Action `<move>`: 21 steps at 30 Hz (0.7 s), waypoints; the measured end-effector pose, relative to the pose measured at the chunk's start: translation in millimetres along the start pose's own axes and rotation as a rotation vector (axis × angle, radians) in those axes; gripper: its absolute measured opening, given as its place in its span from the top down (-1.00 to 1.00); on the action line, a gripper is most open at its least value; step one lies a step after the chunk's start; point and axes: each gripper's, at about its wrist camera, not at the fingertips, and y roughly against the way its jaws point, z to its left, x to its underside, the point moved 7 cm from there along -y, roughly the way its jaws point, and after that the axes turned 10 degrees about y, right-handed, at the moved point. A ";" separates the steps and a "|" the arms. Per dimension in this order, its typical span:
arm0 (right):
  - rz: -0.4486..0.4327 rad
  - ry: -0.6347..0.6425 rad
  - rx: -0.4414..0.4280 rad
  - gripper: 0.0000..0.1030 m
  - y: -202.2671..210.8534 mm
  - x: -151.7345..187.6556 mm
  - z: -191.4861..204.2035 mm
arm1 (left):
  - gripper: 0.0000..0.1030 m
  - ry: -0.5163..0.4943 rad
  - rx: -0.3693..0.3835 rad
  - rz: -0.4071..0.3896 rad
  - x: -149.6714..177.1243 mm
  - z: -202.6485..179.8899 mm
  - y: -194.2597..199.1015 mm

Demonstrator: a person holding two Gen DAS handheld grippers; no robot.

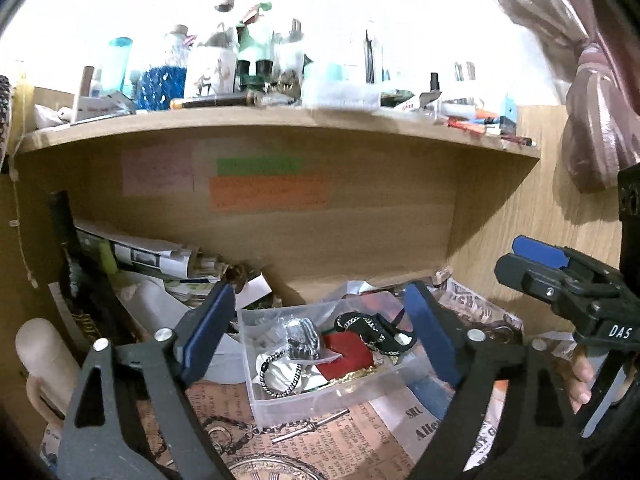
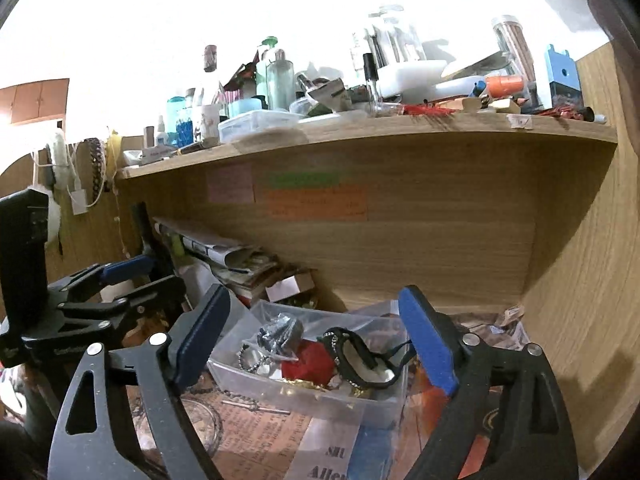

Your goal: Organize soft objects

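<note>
A clear plastic box [image 1: 304, 396] [image 2: 320, 400] sits on the printed paper of the desk under a shelf. It holds a red pouch [image 1: 348, 354] [image 2: 308, 362], a black strap with a chain [image 1: 372, 330] [image 2: 360, 354], a grey bagged item [image 1: 302, 336] [image 2: 280, 332] and a beaded chain [image 1: 280, 376]. My left gripper [image 1: 320, 336] is open and empty, its jaws either side of the box. My right gripper [image 2: 316, 340] is open and empty, also straddling the box. The right gripper shows at the right of the left view [image 1: 560, 276]; the left one shows at the left of the right view [image 2: 120, 288].
A crowded wooden shelf [image 1: 280, 120] [image 2: 360, 132] overhangs the desk, with bottles and pens. Stacked papers and a magazine [image 1: 160, 260] [image 2: 232, 260] lean at the back left. A wooden side panel [image 2: 580, 280] stands at right. A pink fabric item [image 1: 592, 120] hangs top right. A beige rounded object [image 1: 44, 352] is at left.
</note>
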 end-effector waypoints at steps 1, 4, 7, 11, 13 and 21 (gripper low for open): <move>-0.002 -0.001 0.001 -0.75 1.3 -0.4 1.1 | -0.94 0.005 0.000 -0.010 -0.7 0.1 3.7; -0.013 -0.001 0.012 -0.98 4.9 -0.2 2.7 | -0.98 0.005 -0.006 -0.028 -2.6 -0.6 11.1; -0.022 0.006 0.024 -1.00 7.8 -1.0 6.1 | -1.00 0.007 -0.006 -0.025 -2.6 -0.8 12.2; -0.025 0.003 0.021 -1.00 9.1 -1.9 7.0 | -1.00 0.010 -0.012 -0.026 -1.5 -0.2 11.9; -0.026 0.003 0.022 -1.00 9.4 -1.9 7.4 | -1.00 0.012 -0.013 -0.026 -1.0 0.2 11.6; -0.025 0.003 0.018 -1.00 9.2 -1.8 8.4 | -1.00 0.009 -0.011 -0.025 -0.7 1.3 10.4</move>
